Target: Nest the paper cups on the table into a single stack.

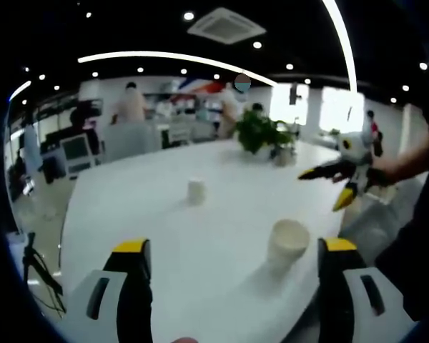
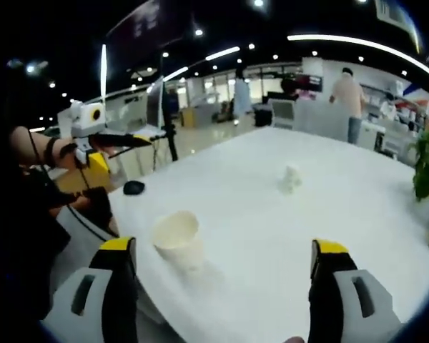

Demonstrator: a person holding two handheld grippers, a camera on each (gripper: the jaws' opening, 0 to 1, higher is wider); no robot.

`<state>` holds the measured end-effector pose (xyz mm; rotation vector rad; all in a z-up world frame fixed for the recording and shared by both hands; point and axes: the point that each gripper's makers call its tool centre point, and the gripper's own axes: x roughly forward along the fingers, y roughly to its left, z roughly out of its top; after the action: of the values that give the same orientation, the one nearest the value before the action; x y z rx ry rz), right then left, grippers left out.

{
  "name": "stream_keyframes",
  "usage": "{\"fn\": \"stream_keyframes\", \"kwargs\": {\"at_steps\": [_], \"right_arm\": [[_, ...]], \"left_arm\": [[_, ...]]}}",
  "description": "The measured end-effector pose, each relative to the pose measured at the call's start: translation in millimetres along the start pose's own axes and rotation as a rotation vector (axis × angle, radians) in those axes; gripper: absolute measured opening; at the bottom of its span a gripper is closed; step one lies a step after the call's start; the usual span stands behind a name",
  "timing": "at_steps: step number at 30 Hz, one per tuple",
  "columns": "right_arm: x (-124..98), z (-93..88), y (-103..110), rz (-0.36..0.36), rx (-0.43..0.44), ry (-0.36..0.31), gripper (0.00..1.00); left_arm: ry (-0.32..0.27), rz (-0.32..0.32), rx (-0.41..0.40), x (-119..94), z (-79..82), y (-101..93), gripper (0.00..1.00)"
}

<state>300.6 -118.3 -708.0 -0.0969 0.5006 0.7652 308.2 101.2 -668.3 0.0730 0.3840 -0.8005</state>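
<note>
Between both jaw pairs, nothing held | left gripper (image 1: 232, 257) and right gripper (image 2: 222, 257) spread wide | near cup (image 1: 287, 243) by table (image 1: 164, 236) edge; far cup (image 1: 196, 191) beyond | risk: nudging near cup overboard.

On the table (image 1: 150, 214), one paper cup (image 1: 287, 243) stands upright close to the near edge, and a second cup (image 1: 196, 191) stands well apart from it, farther in toward the middle. A potted plant (image 1: 261, 132) sits by the far edge, beyond both cups. In the right gripper view, a small dark object (image 2: 134, 187) lies beside the table's edge, left of the near cup.
</note>
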Motion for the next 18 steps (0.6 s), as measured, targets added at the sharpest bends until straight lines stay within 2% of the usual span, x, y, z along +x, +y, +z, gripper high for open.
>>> {"fn": "stream_keyframes", "kwargs": {"at_steps": [6, 18], "right_arm": [[-3.6, -0.3, -6.6, -0.007, 0.033, -0.017, 1.00], [-7.7, 1.5, -15.6, -0.038, 0.028, -0.027, 1.00]], "left_arm": [[-0.001, 0.004, -0.003, 0.2, 0.0, 0.8, 0.96], [0.001, 0.010, -0.008, 1.6, 0.4, 3.5, 0.96]]}}
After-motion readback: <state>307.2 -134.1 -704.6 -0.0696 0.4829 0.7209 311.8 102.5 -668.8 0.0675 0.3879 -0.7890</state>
